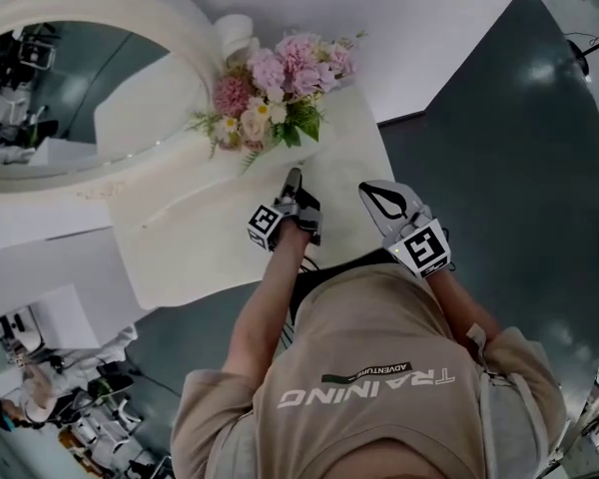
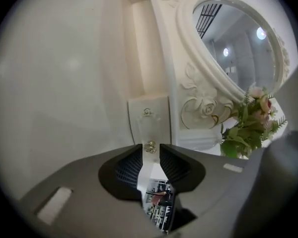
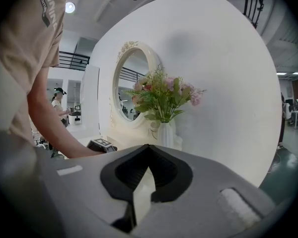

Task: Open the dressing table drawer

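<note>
Though white itself, dressing table on dark glossy floor.

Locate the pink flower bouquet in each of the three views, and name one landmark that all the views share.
Head view: bouquet at top centre.
Left gripper view: bouquet at the right edge, lower than the middle.
Right gripper view: bouquet in the centre.
Shared landmark: the round white-framed mirror beside it.
</note>
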The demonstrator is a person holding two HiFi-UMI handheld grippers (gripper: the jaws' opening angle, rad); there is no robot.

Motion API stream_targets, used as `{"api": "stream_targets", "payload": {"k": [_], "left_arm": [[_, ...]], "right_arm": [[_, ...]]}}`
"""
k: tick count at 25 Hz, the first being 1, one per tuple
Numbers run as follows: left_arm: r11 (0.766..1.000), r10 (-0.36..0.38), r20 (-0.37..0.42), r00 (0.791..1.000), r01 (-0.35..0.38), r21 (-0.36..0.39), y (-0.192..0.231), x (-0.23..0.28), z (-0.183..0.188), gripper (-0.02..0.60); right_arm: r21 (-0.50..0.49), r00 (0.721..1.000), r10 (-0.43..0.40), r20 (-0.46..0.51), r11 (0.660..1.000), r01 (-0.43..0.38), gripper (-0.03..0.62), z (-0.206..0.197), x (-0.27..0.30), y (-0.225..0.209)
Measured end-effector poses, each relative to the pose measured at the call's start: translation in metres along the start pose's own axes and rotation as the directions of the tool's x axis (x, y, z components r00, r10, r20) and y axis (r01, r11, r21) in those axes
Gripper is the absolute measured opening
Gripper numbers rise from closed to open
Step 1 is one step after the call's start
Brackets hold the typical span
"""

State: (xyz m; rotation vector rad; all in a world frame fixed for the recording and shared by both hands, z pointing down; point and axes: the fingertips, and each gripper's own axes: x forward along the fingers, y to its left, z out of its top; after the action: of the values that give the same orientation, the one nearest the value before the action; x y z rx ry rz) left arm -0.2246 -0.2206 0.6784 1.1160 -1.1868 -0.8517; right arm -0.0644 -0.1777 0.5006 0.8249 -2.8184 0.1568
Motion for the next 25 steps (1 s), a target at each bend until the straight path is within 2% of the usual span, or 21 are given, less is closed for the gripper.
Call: {"api": "stream_targets", "payload": {"k": [3,5,8,17,20,25], "left_arm": [[0.999,0.021,0.046,0.999,-0.019,-0.041,0.018,0.006,0.004,0.126],[0.997,0.003,0.075,0.997,0.003,-0.078,0.021,0.009,0.007,0.129],[0.996,-0.016,0.103,0.995,0.025,-0.089,0.02,0.011,0.007,0.142],[0.988,-0.072,0.13,0.989,0.089,-0.124,0.006,0.01,0.001,0.14],[0.986,-0.11,0.119,0.987,0.123,-0.114,-0.004,0.014,-0.002,0.165],[0.985,-0.118,0.113,0.987,0.131,-0.115,-0.006,0.023,-0.001,0.16]], "right_arm": [[0.015,1.0,-0.006,-0.001,1.0,0.006,0.003,-0.002,-0.001,-0.009],[0.024,1.0,-0.006,-0.005,1.0,0.007,0.003,-0.004,-0.001,-0.014],[0.032,1.0,-0.008,-0.022,0.999,0.009,0.003,-0.01,-0.003,-0.022],[0.04,0.999,0.009,-0.037,0.999,-0.008,0.003,-0.015,-0.002,-0.027],[0.047,0.999,0.014,-0.035,0.999,-0.012,0.003,-0.016,0.0,-0.026],[0.04,0.999,0.015,-0.038,0.999,-0.013,0.003,-0.016,0.001,-0.023]]}}
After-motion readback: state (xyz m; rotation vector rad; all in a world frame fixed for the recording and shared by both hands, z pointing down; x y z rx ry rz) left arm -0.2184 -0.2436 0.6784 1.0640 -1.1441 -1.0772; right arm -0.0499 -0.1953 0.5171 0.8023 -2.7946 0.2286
